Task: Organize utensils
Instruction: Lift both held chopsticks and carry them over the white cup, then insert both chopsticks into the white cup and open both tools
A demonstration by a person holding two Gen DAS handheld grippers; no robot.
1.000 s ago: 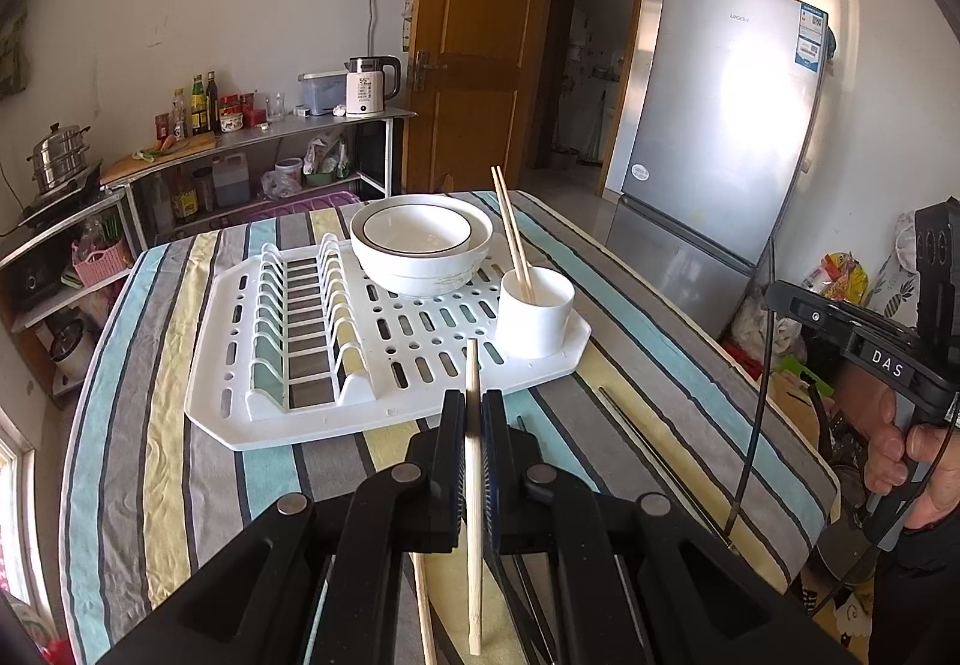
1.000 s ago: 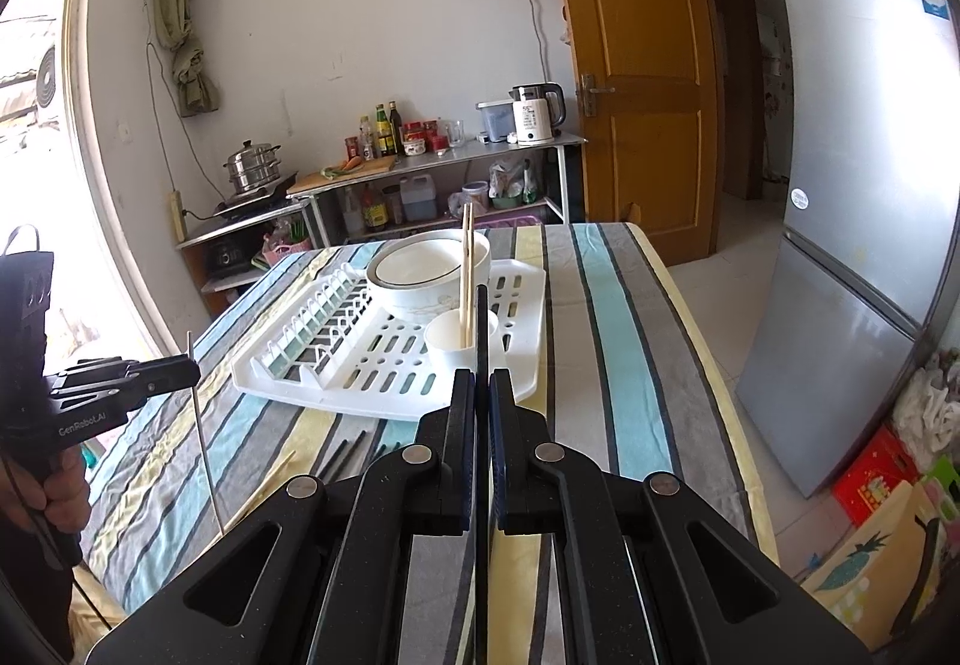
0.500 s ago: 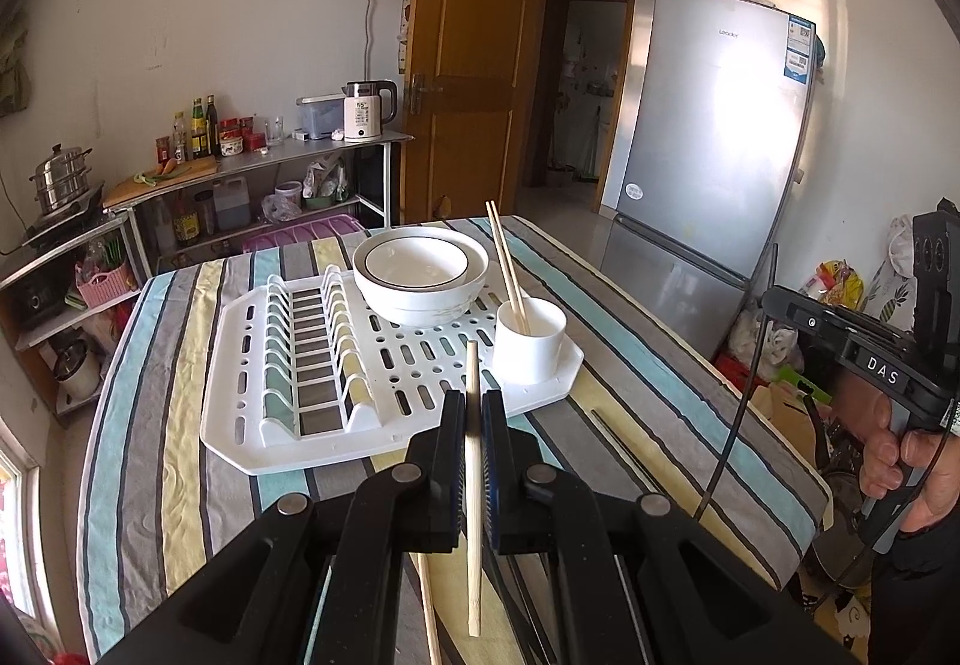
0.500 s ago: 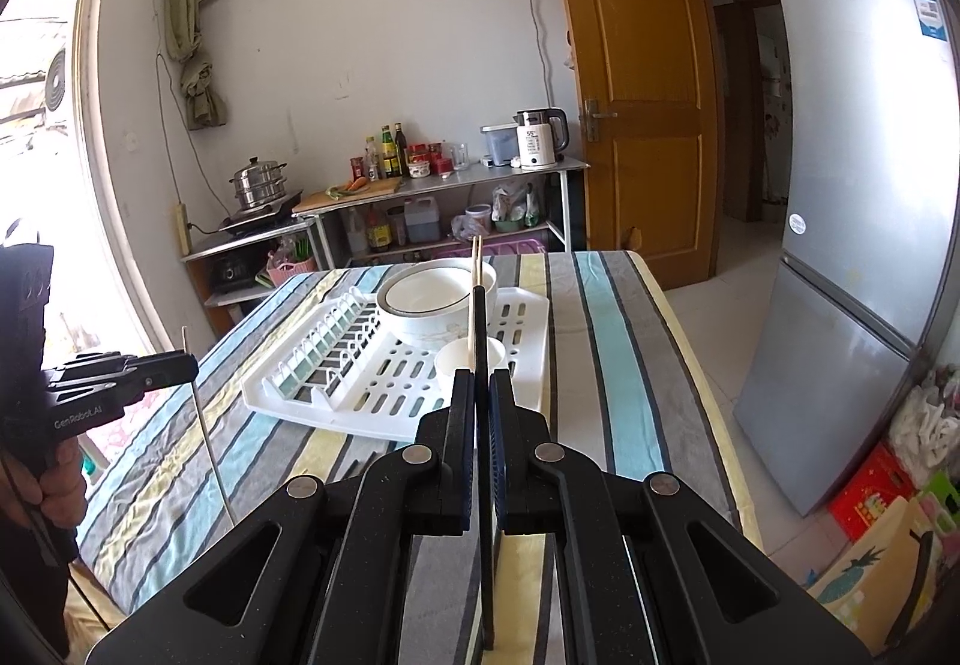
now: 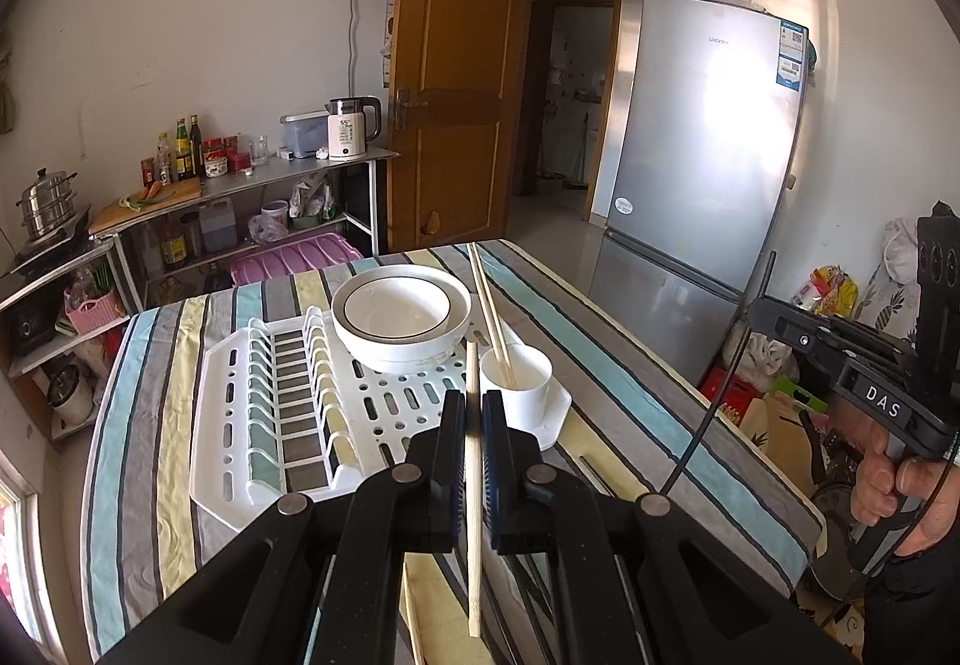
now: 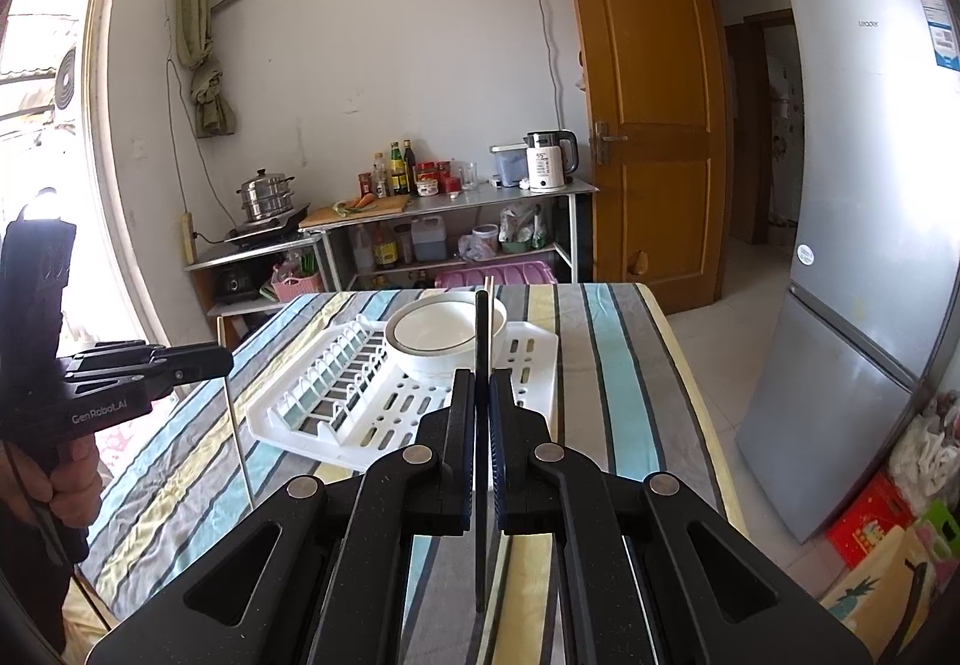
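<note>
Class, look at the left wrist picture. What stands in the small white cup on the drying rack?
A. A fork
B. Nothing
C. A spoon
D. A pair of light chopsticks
D: two light chopsticks lean out of the cup, which stands on the rack beside the bowl.

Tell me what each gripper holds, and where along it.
Left gripper: a wooden chopstick, clamped near mid-length. Right gripper: a dark chopstick, also gripped around mid-length.
</note>
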